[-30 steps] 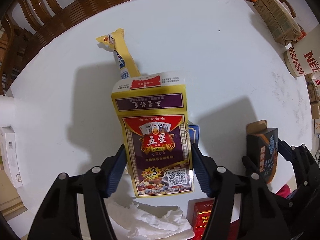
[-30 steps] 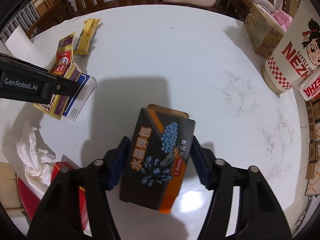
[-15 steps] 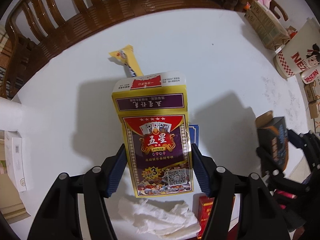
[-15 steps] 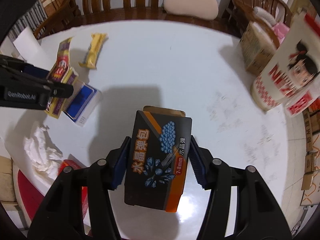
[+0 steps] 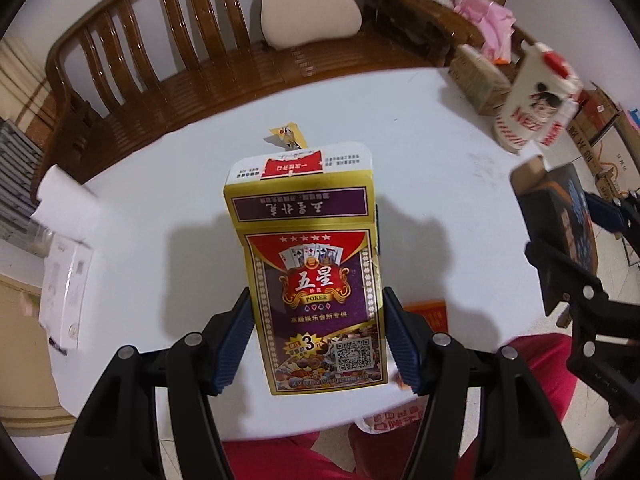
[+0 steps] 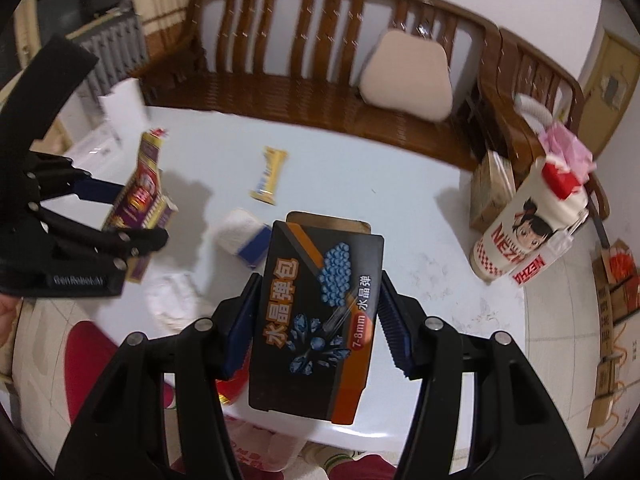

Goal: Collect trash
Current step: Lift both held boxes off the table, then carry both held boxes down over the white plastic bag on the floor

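Observation:
My left gripper (image 5: 316, 340) is shut on a yellow and purple playing-card box (image 5: 316, 280) and holds it high above the white round table (image 5: 420, 168). My right gripper (image 6: 316, 320) is shut on a black and orange box (image 6: 320, 320), also lifted above the table; it shows at the right of the left wrist view (image 5: 560, 232). A yellow snack wrapper (image 6: 269, 176), a white and blue box (image 6: 248, 236) and a crumpled tissue (image 6: 172, 300) lie on the table. A small red box (image 5: 430, 314) lies near the table's front edge.
A tall Nezha cup (image 6: 528, 236) and a cardboard box (image 6: 490, 192) stand at the table's right side. A wooden bench (image 5: 200, 60) with a beige cushion (image 5: 308, 8) stands behind the table. A white box (image 5: 64, 288) lies left. A red stool (image 6: 92, 356) is below.
Both grippers have risen and pulled back from the table with their boxes still held. The table now looks smaller and the bench and floor have come into view.

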`<state>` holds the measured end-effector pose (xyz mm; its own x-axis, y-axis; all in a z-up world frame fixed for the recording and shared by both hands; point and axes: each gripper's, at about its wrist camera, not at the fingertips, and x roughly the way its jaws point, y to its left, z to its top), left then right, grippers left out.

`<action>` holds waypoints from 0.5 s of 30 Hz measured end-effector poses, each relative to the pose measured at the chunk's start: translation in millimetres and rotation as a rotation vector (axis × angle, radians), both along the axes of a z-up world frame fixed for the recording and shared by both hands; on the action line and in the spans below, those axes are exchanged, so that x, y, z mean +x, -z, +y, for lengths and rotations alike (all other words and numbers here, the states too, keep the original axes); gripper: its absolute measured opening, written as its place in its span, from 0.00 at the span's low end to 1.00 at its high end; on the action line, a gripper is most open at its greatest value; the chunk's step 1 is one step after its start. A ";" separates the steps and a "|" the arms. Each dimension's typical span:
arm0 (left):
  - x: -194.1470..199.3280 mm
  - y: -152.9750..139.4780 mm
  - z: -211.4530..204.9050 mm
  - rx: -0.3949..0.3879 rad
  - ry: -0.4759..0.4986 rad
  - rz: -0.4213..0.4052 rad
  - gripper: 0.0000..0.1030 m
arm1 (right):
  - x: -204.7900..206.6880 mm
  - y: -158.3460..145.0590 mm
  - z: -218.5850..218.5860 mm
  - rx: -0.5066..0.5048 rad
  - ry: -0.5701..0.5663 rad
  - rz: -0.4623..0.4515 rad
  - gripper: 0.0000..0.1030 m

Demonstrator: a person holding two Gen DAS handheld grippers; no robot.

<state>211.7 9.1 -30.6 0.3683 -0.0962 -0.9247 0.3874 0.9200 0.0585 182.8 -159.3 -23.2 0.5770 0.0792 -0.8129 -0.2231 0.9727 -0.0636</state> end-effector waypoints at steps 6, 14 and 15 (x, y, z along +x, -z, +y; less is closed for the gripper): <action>-56.9 -13.6 12.8 -0.007 0.021 -0.065 0.59 | -45.8 -23.6 25.8 -0.009 -0.070 -0.050 0.54; -112.1 0.4 26.2 -0.027 0.038 -0.076 0.59 | -97.1 -23.0 43.5 -0.013 -0.118 -0.061 0.54; -118.8 5.1 26.5 -0.033 0.037 -0.072 0.59 | -103.2 -20.8 45.5 -0.013 -0.123 -0.060 0.54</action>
